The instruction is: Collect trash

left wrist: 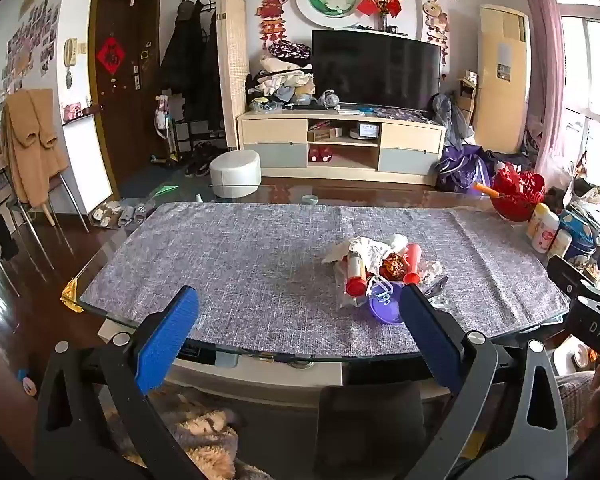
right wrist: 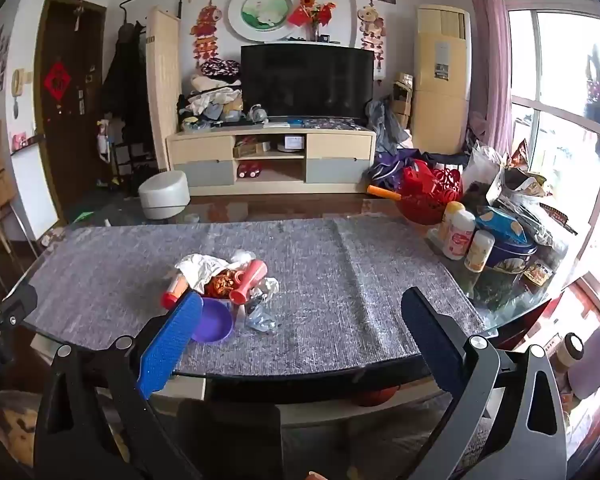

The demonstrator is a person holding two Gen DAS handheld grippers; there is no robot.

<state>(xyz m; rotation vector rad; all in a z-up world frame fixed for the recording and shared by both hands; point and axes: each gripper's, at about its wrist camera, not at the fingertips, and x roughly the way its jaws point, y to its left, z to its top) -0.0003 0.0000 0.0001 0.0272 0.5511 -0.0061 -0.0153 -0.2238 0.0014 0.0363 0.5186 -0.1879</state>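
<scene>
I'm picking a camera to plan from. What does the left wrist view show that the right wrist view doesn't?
Only the left wrist view shows the tan coat over a chair in full. Only the right wrist view shows the window and the snack bags. Both show the trash pile, the purple dish and the grey table mat. Each hand-held gripper is open and empty.

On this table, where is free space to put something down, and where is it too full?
Free: the grey mat between the trash pile and the white bottles, and left of the pile. Crowded: the window end, around the red basket.

Purple dish [right wrist: 214,320], mottled grey mat [right wrist: 300,264]
</scene>
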